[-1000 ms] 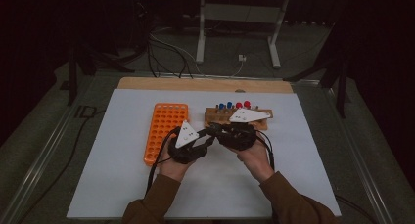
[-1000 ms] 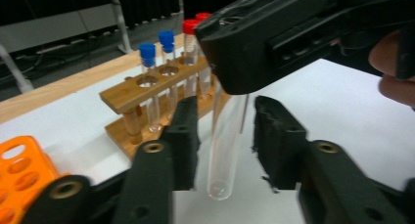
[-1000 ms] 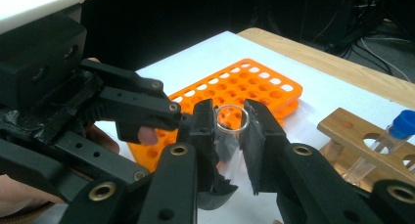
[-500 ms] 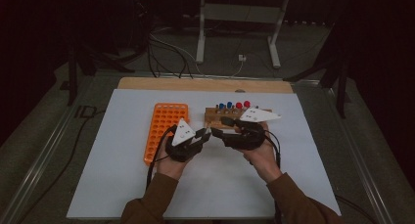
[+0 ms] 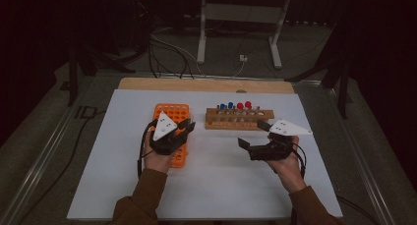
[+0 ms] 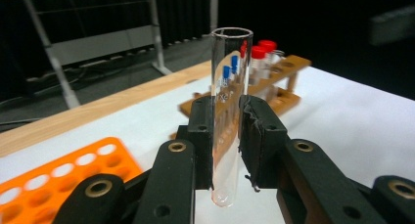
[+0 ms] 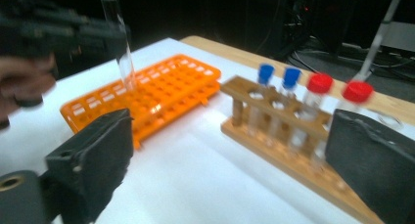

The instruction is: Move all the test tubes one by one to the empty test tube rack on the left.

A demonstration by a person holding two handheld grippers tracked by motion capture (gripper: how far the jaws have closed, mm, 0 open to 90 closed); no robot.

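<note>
A clear, uncapped glass test tube (image 6: 229, 111) stands upright between the pads of my left gripper (image 6: 227, 136), which is shut on it. In the high view this gripper (image 5: 186, 127) hovers over the right edge of the orange rack (image 5: 169, 112). My right gripper (image 5: 253, 134) sits in front of the wooden rack (image 5: 238, 120). Its jaws have just been opening and stand wide with nothing between them. In the right gripper view (image 7: 235, 170) the wooden rack (image 7: 274, 136) lies beyond the pads, and the tube (image 7: 120, 48) hangs at the far left.
The wooden rack holds two blue-capped tubes (image 5: 226, 107) and two red-capped tubes (image 5: 244, 106). A white mat (image 5: 211, 185) covers the table, with a wooden strip (image 5: 206, 85) along its far edge. Cables and a metal stand (image 5: 241, 33) lie on the floor beyond.
The two grippers were together at mid-table and have drawn apart. The left went left over the orange rack with the tube. The right went right and opened its jaws.
</note>
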